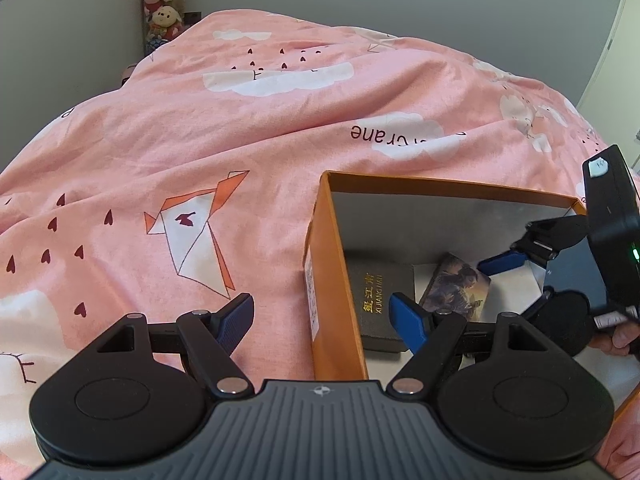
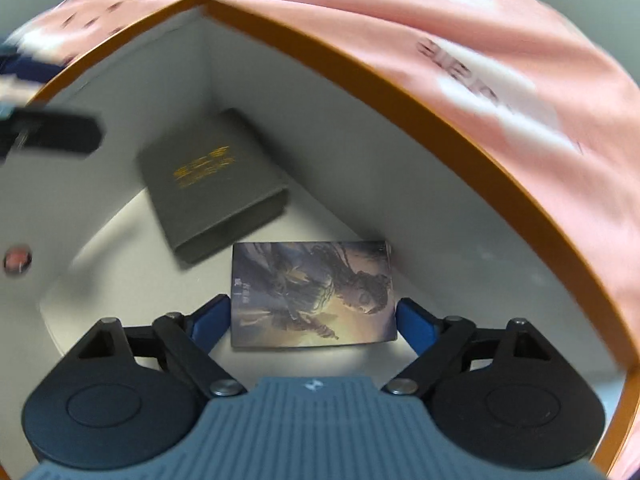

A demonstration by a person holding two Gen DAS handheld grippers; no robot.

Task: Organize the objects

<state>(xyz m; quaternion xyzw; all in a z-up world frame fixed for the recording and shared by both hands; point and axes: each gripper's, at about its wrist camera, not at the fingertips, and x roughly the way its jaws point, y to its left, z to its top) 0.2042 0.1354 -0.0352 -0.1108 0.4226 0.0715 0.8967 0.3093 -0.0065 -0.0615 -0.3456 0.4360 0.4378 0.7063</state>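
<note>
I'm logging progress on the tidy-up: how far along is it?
Done: the dark gray box lies in the orange box. In hand: the picture box sits between the right gripper's open jaws. Left: no loose items show on the pink quilt.

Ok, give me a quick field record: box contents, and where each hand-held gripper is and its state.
container: orange box, open top, on the pink bedding
contents: dark grey case with gold lettering; picture card beside it
left hand-held gripper: open, straddling the box's near-left wall, holding nothing
right hand-held gripper: open, inside the box, fingers either side of the picture card; contact unclear
image quality: right wrist view blurred
</note>
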